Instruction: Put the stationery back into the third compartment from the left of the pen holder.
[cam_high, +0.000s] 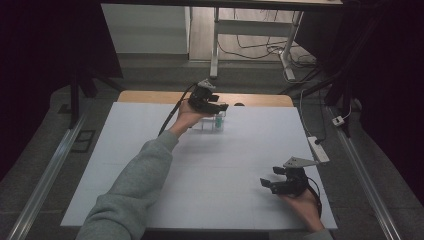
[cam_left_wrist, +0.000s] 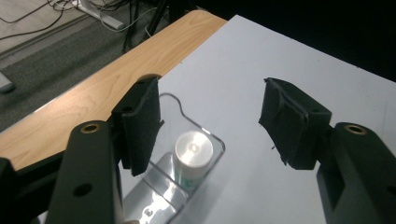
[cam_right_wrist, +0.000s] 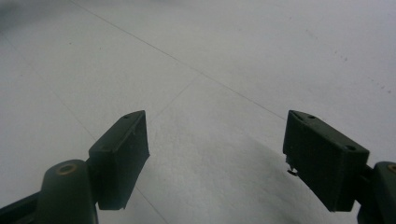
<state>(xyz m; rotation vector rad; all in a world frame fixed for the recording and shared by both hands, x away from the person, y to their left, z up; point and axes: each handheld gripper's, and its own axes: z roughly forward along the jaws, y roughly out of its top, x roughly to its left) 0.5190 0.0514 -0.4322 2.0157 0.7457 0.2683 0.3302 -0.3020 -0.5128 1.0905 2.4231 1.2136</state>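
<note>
Small white-capped bottle (cam_left_wrist: 193, 156) stands upright in the clear rack (cam_left_wrist: 205, 135) at the table's far edge, under your released left gripper (cam_left_wrist: 210, 121). Looks light, smooth, tippy: grip its body below the cap. Right gripper (cam_right_wrist: 217, 154) gapes, empty.

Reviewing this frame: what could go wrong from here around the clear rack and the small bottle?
1. The left claw hangs open just above the white-capped bottle; its left pad is close to the clear rack and might snag it.
2. The rack stands near the white board's far edge, so a nudge might push it towards the wooden strip.
</note>
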